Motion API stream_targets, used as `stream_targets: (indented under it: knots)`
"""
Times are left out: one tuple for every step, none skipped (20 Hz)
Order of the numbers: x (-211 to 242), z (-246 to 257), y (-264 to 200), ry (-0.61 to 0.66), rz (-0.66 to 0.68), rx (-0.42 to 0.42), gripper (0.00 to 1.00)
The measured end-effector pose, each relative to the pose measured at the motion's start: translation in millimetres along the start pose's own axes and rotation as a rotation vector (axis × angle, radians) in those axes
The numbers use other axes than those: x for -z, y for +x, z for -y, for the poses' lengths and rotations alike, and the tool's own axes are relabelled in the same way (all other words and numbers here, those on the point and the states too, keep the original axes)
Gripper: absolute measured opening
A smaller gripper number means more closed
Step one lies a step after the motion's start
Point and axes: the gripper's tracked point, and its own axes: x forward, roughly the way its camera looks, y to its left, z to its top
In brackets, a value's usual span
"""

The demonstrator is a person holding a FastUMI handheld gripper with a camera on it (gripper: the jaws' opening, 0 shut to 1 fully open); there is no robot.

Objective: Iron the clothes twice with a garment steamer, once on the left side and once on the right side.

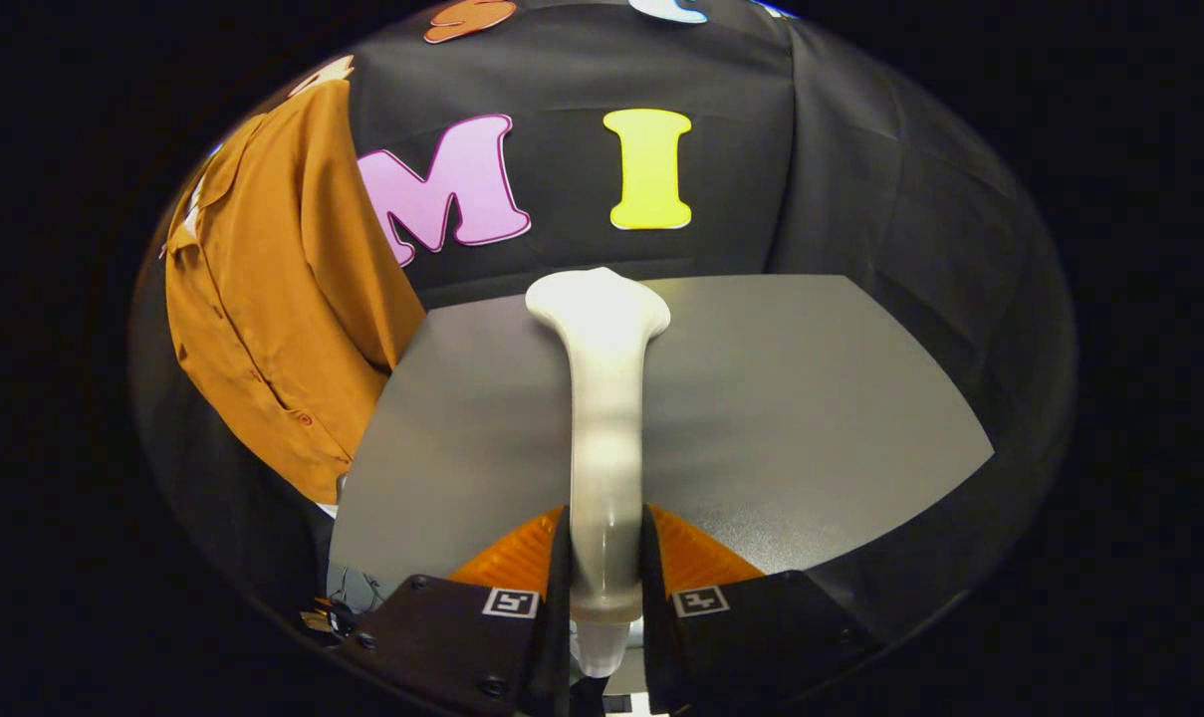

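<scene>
We see the garment steamer (604, 398) gripped between the fingers (606, 568), both of them pressing on the lower part of its pale handle, one from each side. From that grasp the handle runs straight ahead toward twelve o'clock and widens into a flared head, which from our angle overlaps the far edge of the table (811, 398). The head faces away from us, so we cannot tell what its front plate looks like. The butt end of the handle pokes out behind the fingers, toward six o'clock. The table is a plain grey surface spreading beyond the fingers on both sides of the steamer, and we cannot tell whether the steamer touches it or is held just above it. The clothes to be ironed are a rust-orange shirt (273, 289) hanging at about ten o'clock from the steamer head, against the dark cloth wall (860, 149) and past the table's left edge. It hangs with its collar uppermost and a row of small buttons running down its front. The steamer head is well apart from the shirt and points past it, toward the wall behind the table rather than at the fabric.
</scene>
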Motion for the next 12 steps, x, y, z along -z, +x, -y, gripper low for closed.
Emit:
stream_targets:
  knots:
    - [-2, 0, 0, 0.015, 0.012, -0.012, 0.27]
    - [-2, 1, -3, 0.024, 0.028, -0.010, 0.27]
    - [-3, 3, -6, 0.034, 0.048, 0.000, 0.27]
    - [-8, 2, -12, 0.051, 0.079, 0.006, 0.27]
    - [-14, 2, -19, 0.061, 0.113, 0.011, 0.27]
    - [-19, 0, -30, 0.063, 0.146, 0.015, 0.27]
    - [-26, -1, -42, 0.070, 0.183, 0.017, 0.27]
    - [-29, -3, -57, 0.065, 0.212, 0.025, 0.27]
    - [-34, -8, -71, 0.062, 0.241, 0.029, 0.27]
    - [-38, -15, -86, 0.062, 0.273, 0.026, 0.27]
    - [-43, -25, -101, 0.066, 0.307, 0.018, 0.27]
    - [-47, -36, -114, 0.067, 0.332, 0.012, 0.27]
